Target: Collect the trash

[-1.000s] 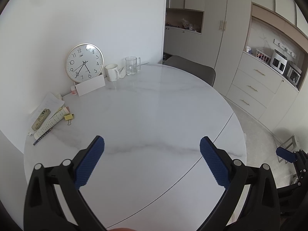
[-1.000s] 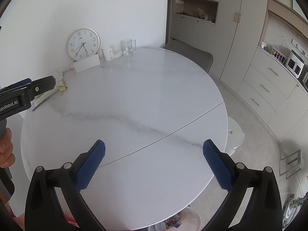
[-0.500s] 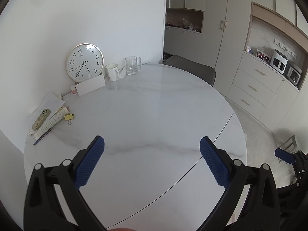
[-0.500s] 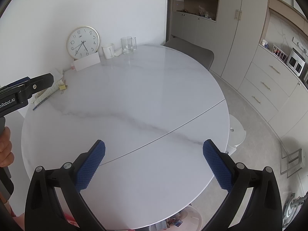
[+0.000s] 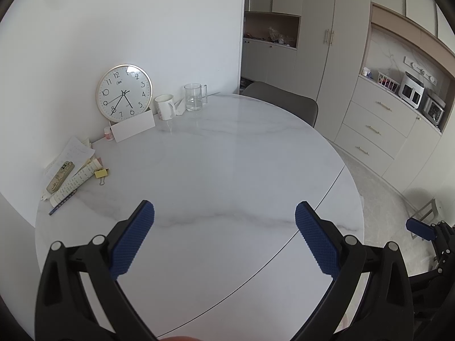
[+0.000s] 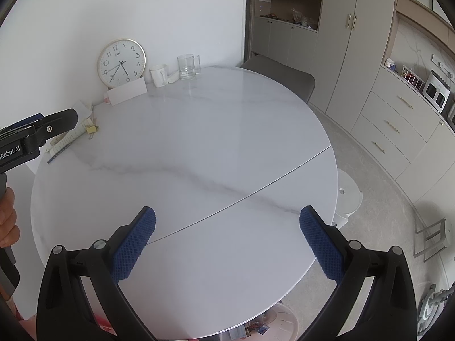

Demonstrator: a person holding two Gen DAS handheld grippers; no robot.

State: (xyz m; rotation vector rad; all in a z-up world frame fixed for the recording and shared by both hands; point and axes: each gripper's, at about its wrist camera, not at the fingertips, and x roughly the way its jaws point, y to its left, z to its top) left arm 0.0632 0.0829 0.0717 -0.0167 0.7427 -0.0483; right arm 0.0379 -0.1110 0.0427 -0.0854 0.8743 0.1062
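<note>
The left tongs (image 5: 224,218) are spread wide over the round white desk (image 5: 227,170) and hold nothing. The right tongs (image 6: 227,221) are spread wide too, with nothing between their blue pads (image 6: 133,244). Both hang above the near part of the desk and do not touch it. No loose trash shows on the bare middle of the desk. At the far left edge lies a small heap: white papers (image 5: 71,153), a phone (image 5: 60,172) on top of them, a yellow clip (image 5: 101,173) just beside them, and a blue pencil (image 5: 62,200) at the near end. By the wall a round clock (image 5: 124,92) leans upright, with a white card (image 5: 132,126) standing in front of it. Next to the clock sits a white mug (image 5: 165,110), and then a clear glass mug (image 5: 194,97). A gray chair (image 5: 281,105) is pushed in at the far side of the desk. Under the near edge of the desk, in the right view, a see-through bin (image 6: 273,324) shows a few bits of colored scrap inside. A hand (image 6: 7,221) shows at the left edge of that view, under the black side of the other tongs.
</note>
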